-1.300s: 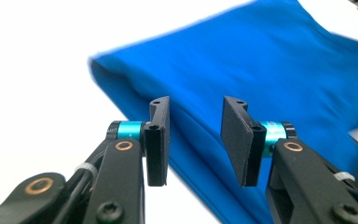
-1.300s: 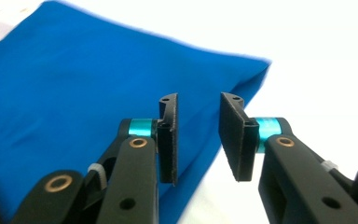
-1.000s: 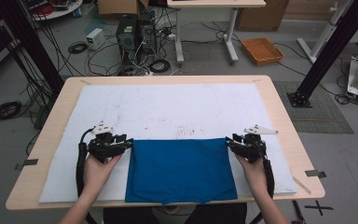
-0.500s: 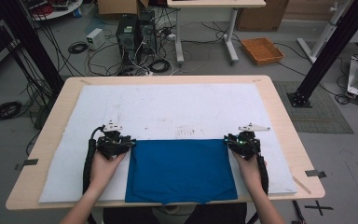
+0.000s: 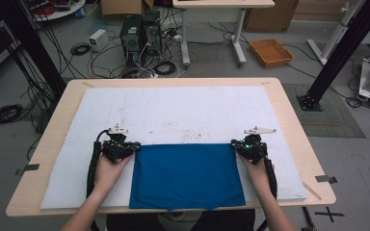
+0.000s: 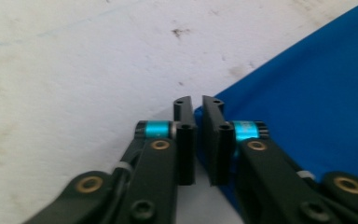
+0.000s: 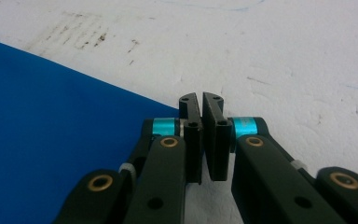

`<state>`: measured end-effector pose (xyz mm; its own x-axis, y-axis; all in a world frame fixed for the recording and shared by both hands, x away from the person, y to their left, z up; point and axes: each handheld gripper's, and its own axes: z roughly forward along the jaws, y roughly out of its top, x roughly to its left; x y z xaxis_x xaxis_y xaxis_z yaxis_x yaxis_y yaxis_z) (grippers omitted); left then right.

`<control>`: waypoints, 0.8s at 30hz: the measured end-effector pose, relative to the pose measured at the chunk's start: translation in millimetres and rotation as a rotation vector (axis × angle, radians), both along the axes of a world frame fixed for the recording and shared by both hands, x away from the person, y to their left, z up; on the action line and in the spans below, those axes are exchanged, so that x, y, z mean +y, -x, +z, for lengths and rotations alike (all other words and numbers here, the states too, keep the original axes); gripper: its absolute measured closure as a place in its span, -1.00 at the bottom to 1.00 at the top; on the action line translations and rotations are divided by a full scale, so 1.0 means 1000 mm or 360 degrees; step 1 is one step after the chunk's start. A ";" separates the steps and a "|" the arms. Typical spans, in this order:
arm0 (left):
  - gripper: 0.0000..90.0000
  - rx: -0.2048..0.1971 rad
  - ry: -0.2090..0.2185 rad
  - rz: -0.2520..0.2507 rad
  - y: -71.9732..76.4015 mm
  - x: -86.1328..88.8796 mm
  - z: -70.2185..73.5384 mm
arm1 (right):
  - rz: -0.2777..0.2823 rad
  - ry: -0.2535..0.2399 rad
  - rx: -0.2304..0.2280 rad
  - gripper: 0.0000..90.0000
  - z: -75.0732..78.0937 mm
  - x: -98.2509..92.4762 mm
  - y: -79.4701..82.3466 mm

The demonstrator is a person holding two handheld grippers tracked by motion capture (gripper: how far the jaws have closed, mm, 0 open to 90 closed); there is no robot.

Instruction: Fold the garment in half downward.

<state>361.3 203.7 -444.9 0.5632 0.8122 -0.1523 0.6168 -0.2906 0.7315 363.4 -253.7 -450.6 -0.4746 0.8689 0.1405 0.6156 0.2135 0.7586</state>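
Grippers, left (image 5: 134, 147) and right (image 5: 235, 147), just pinched narrow onto the far corners of the blue cloth (image 5: 185, 174), lying lower centre on the white mat (image 5: 173, 113). Best lifted level and together, keeping the far edge taut, to fold evenly.

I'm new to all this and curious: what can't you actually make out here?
- Near edge of the flat blue cloth: high view, it hangs past the table's front.
- The cloth's corner between the left gripper jaws: left gripper view, jaws cover it.
- Likewise at the right gripper: right gripper view.
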 end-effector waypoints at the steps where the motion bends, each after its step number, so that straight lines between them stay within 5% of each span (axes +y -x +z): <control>1: 0.91 -0.0017 -0.0024 -0.0011 0.000 -0.001 0.000 | 0.0003 0.0005 -0.0013 0.95 0.000 -0.001 0.000; 5: 0.93 -0.0050 -0.0062 -0.0024 -0.004 -0.004 0.001 | 0.0006 -0.0005 -0.0021 0.95 0.000 -0.003 -0.004; 14: 0.93 -0.0133 0.0029 0.0080 -0.038 0.001 0.002 | -0.0001 0.0012 -0.0092 0.95 0.007 -0.004 -0.038; 24: 0.93 -0.0135 0.0023 0.0124 -0.055 -0.003 -0.001 | -0.0044 0.0044 -0.0088 0.95 0.002 -0.002 -0.063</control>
<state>416.3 200.9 -446.2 0.5099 0.8519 -0.1190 0.5728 -0.2331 0.7858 426.3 -256.2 -448.9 -0.4568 0.8850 0.0904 0.5787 0.2184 0.7857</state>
